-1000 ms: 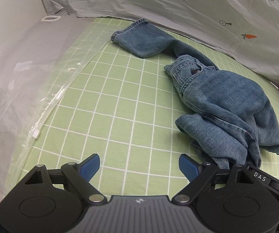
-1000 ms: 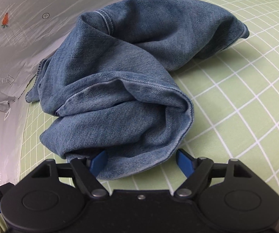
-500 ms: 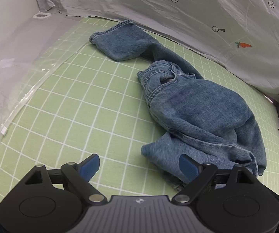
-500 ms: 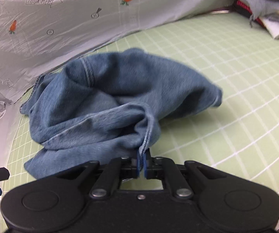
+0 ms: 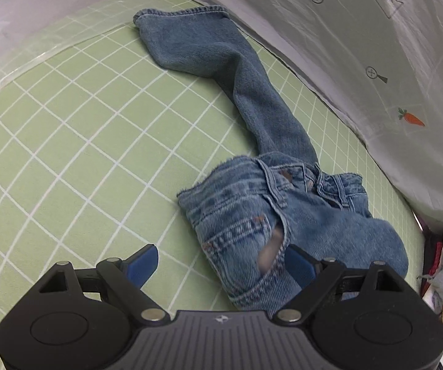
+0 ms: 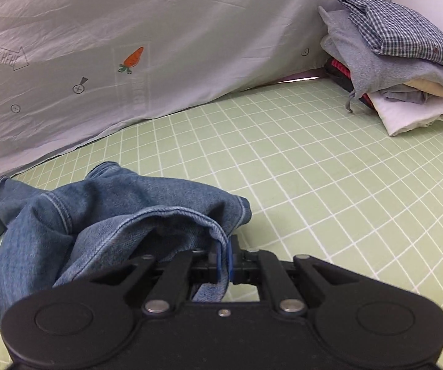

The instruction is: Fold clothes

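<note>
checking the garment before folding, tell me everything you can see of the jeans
The jeans are faded blue denim, crumpled on the green grid mat. One leg stretches away toward the grey sheet, its hem flat on the mat. The waistband, with belt loops and a gaping pocket, lies between the pads of the open left claw. The right claw is shut on a stitched edge, lifting it.

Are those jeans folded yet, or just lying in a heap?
Not folded. The jeans lie crumpled on the green mat, one leg trailing away, while the right claw pinches a bunched hem.
</note>
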`<state>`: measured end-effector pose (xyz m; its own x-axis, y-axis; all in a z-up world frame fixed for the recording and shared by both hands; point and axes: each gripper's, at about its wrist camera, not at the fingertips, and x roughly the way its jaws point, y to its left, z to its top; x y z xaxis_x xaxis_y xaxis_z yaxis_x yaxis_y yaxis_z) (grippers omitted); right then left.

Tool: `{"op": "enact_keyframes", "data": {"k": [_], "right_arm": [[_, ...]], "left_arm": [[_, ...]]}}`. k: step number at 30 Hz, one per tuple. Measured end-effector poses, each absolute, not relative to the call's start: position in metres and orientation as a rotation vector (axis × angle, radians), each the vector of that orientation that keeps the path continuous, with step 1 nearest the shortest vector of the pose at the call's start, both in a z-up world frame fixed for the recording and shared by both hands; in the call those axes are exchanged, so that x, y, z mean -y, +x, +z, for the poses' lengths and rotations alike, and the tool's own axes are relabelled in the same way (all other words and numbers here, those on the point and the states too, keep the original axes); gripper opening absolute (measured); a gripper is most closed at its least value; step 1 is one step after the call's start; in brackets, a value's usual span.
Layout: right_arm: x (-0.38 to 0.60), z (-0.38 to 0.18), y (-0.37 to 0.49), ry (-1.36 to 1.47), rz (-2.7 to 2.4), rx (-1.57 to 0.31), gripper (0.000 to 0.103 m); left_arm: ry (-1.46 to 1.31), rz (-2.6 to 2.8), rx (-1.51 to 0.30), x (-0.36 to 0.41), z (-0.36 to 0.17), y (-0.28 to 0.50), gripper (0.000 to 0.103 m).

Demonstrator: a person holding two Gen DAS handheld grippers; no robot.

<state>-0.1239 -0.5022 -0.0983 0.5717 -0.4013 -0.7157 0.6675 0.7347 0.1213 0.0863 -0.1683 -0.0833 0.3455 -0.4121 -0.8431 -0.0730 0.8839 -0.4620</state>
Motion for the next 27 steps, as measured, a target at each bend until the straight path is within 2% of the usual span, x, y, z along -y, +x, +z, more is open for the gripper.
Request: {"op": "enact_keyframes", "data": {"k": [5,8,9,12,14,16,18,21,23,27], "right_arm": [[0.529,-0.112,-0.09,0.463,-0.639,-0.757,0.012],[0.53,-0.119,-0.088,0.512,-0.635,-0.793,0.028],[0.529,-0.121,-0.089,0.518,-0.635,-0.8,0.03],[0.525,-0.127,-0.095,0.552,-0.636,-0.814,0.052],[0.523,-0.131,-0.099,0.585,-0.627,-0.811,0.076],[0.522,-0.135,-0.102,0.618,-0.617,-0.808,0.084],[0.52,-0.138,-0.105,0.65,-0.608,-0.805,0.086],[0.518,-0.144,-0.109,0.699,-0.593,-0.801,0.094],[0.517,-0.149,-0.11,0.744,-0.562,-0.802,0.103],[0.514,-0.156,-0.111,0.788,-0.543,-0.816,0.103]], "left_arm": [[-0.57,-0.208,-1.28,0.171,-0.108,0.114,0.089],[-0.606,-0.211,-1.3,0.169,-0.115,0.114,0.089],[-0.603,-0.217,-1.302,0.17,-0.116,0.113,0.089],[-0.603,-0.243,-1.318,0.174,-0.118,0.115,0.089],[-0.603,-0.261,-1.33,0.178,-0.119,0.116,0.089],[-0.603,-0.28,-1.341,0.181,-0.121,0.117,0.089],[-0.603,-0.298,-1.352,0.184,-0.122,0.118,0.089],[-0.612,-0.313,-1.366,0.185,-0.124,0.121,0.089],[-0.629,-0.315,-1.37,0.183,-0.126,0.122,0.088],[-0.657,-0.321,-1.374,0.179,-0.128,0.123,0.086]]}}
